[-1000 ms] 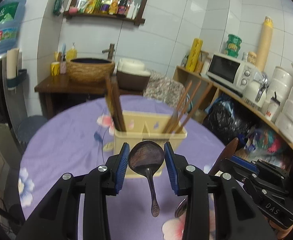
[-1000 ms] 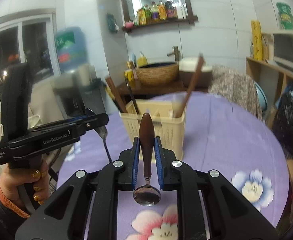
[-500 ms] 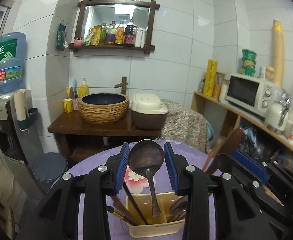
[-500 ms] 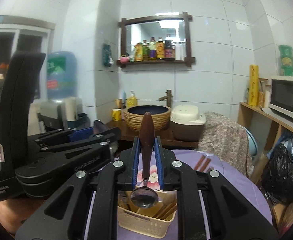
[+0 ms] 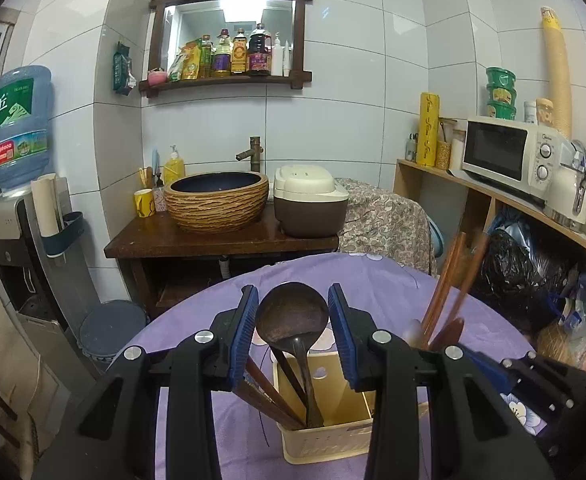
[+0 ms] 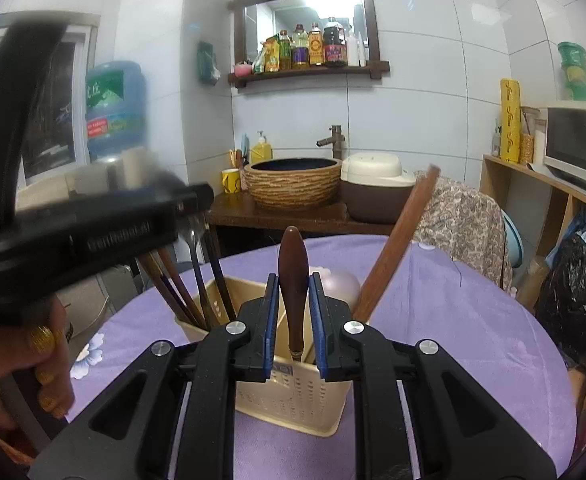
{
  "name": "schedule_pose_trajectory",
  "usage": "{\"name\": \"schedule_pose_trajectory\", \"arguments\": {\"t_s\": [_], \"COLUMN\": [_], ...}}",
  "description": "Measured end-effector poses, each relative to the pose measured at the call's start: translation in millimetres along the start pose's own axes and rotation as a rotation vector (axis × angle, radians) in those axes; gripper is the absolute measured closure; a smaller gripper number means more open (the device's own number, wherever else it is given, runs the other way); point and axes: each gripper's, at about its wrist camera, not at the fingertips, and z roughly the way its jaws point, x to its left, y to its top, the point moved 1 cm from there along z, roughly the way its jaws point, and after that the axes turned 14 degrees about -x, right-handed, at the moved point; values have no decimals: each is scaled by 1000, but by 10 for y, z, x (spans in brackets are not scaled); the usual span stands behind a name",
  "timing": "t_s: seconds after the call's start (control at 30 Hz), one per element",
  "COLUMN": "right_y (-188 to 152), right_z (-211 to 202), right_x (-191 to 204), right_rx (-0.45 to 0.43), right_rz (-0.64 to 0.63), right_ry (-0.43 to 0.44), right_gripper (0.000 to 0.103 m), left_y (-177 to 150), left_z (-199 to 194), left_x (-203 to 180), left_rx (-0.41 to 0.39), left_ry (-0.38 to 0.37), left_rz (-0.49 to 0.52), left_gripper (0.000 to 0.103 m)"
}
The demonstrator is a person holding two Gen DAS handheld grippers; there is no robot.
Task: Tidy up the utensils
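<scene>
A cream slotted caddy stands on the purple flowered tablecloth with dark chopsticks leaning in its left compartment. My left gripper is shut on the bowl of a dark wooden spoon, whose handle hangs down into that compartment. In the right wrist view, my right gripper is shut on the brown handle of a metal spoon. Its bowl end dips out of sight into the caddy. The left gripper shows blurred at the left, held by a hand.
Long wooden chopsticks lean in the caddy's right side. Behind the table stand a wooden washstand with a woven basin and a rice cooker. A shelf with a microwave runs along the right, with black bags below it.
Both grippers rose from table level and moved in over the caddy. The wooden spoon's handle and the metal spoon's bowl now hang inside it. Both grips are unchanged.
</scene>
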Motion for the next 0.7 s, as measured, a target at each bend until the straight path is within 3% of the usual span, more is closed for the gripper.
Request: {"name": "schedule_pose_trajectory", "arguments": {"t_s": [0.37,0.47,0.53,0.57,0.67,0.7], "right_y": [-175,-198,-214,-216,-242,-256], "right_z": [63,14,-49,-75,-242,-301], "right_x": [-39,-29,-5,4,42,54], "right_rx": [43,39,29,24,-8,-12], "right_rz": [-6,-13,-23,-23,-28,-28], "right_ry": [-12,-4,-2,0,-8,-3], "right_gripper": [87,85,70,56,51,42], "left_y": [-1,9,19,19,-18,-45], "left_z": [16,-68,-156,-240,-425,-492], "left_x": [-19,6,16,32,53,69], "left_rx": [8,-6,-25,-46,-80,-89], "left_ry": [-9,-7,-15,-21,-22,-20], "left_rz": [4,-2,-12,-23,-28,-29], "left_gripper": [58,50,39,30,21,16]}}
